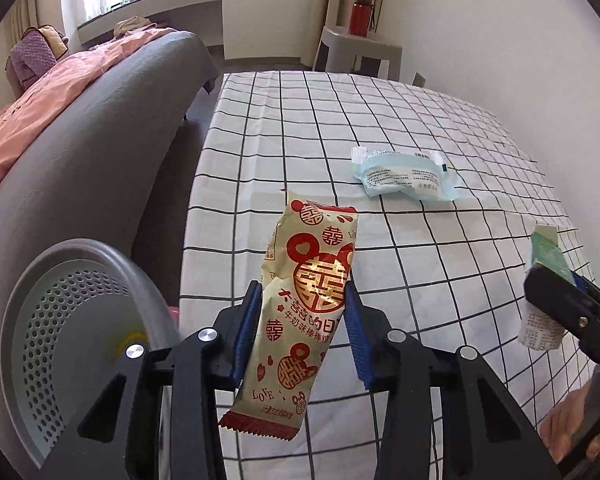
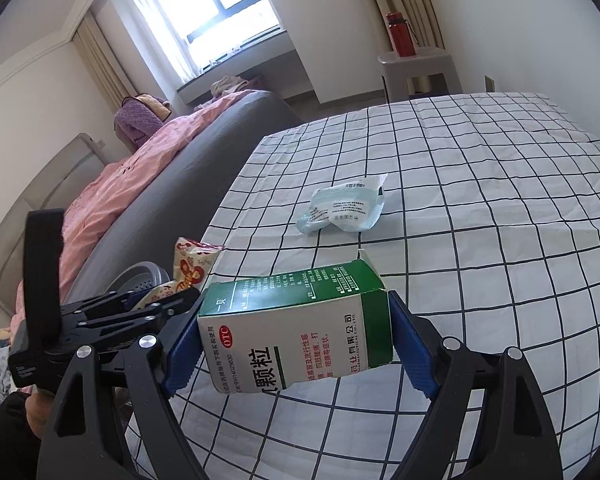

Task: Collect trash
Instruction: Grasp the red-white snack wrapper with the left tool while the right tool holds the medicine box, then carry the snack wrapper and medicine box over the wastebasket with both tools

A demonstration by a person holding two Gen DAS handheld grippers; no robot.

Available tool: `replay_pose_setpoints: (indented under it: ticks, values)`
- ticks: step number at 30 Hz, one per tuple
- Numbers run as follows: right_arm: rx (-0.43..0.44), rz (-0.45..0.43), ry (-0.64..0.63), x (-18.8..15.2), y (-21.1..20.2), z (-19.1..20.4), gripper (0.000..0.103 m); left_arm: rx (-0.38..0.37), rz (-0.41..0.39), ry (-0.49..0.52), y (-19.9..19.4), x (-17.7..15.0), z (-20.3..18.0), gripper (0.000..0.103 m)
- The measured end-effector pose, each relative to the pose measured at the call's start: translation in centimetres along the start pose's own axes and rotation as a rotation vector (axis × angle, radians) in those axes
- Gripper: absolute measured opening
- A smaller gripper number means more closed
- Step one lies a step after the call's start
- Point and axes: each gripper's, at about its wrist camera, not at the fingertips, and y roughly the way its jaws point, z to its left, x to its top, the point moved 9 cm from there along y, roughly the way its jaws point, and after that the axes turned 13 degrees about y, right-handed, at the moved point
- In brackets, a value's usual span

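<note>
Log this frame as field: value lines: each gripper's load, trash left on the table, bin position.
left gripper: shut on gold-and-red snack wrapper, held upright
right gripper: shut on green-and-white medicine box, lying sideways, flap open
left on table: pale blue wrapper on checked tablecloth
bin: grey perforated bin, beside the table, left of the left gripper

I see a gold wrapper (image 1: 300, 312) with red hearts, a green-and-white box (image 2: 296, 320), a pale blue packet (image 1: 404, 178), and a white cloth (image 1: 420, 120) with black grid lines.
</note>
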Motion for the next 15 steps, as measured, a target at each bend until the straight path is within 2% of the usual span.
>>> replay_pose_setpoints:
  ticks: [6,10,15]
  values:
    - [0.036,0.056,-0.029,-1.2,0.3,2.6,0.081,0.043,-0.031,-0.011,-3.8,-1.9,2.7,0.040]
    - [0.058,0.157,0.003,-1.9,1.3,3.9,0.081,0.088,-0.029,-0.016,-5.3,-3.5,5.0,0.040]
    - [0.016,0.276,0.026,-2.4,2.6,5.1,0.081,0.122,-0.028,-0.059,-6.5,-5.2,8.4,0.040]
